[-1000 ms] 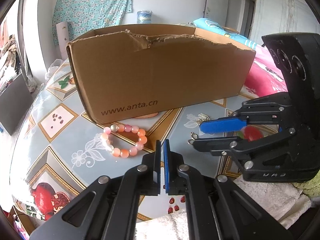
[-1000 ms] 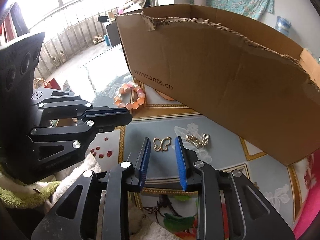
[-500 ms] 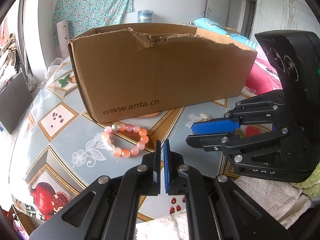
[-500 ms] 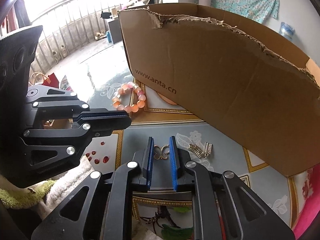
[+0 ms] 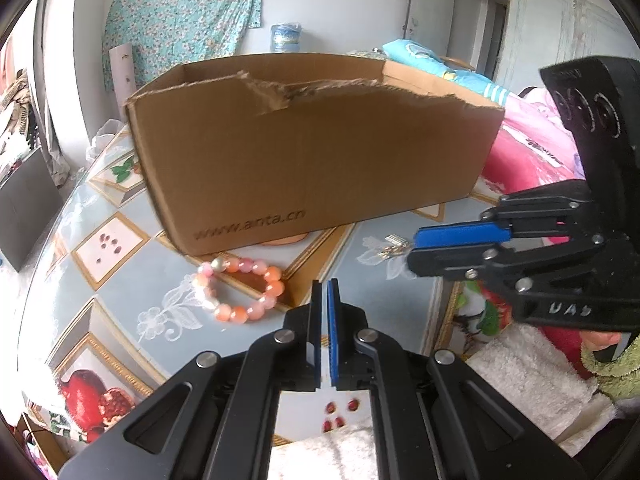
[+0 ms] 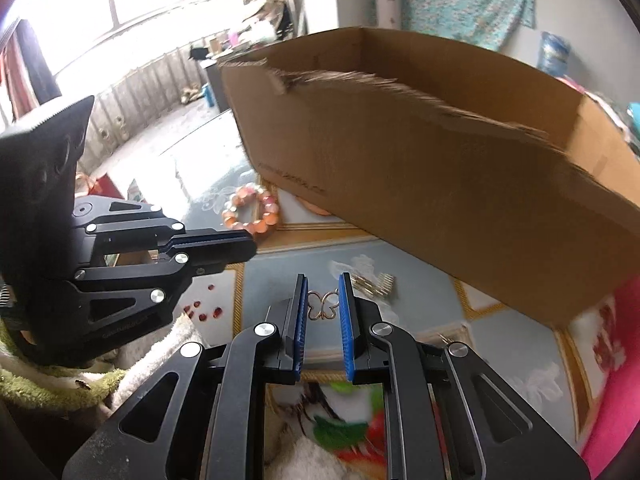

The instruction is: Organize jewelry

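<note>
My right gripper [image 6: 324, 300] is shut on a small gold butterfly-shaped piece [image 6: 323, 307] and holds it above the table; it also shows in the left wrist view [image 5: 416, 250]. A gold hair clip [image 6: 376, 281] lies on the table just beyond it. A pink and orange bead bracelet [image 5: 240, 290] lies on the table before the cardboard box [image 5: 312, 152], ahead and left of my left gripper [image 5: 324, 304], which is shut and empty. The box stands open-topped with a torn front rim.
The table [image 5: 120, 308] has a glossy cloth with fruit and flower prints. White and green towels [image 5: 532, 376] wrap the person's arms. Pink bedding [image 5: 520, 152] lies to the right behind the box.
My right gripper closed on the butterfly piece and lifted it off the table, rising so the box top shows. My left gripper stayed shut and barely moved.
</note>
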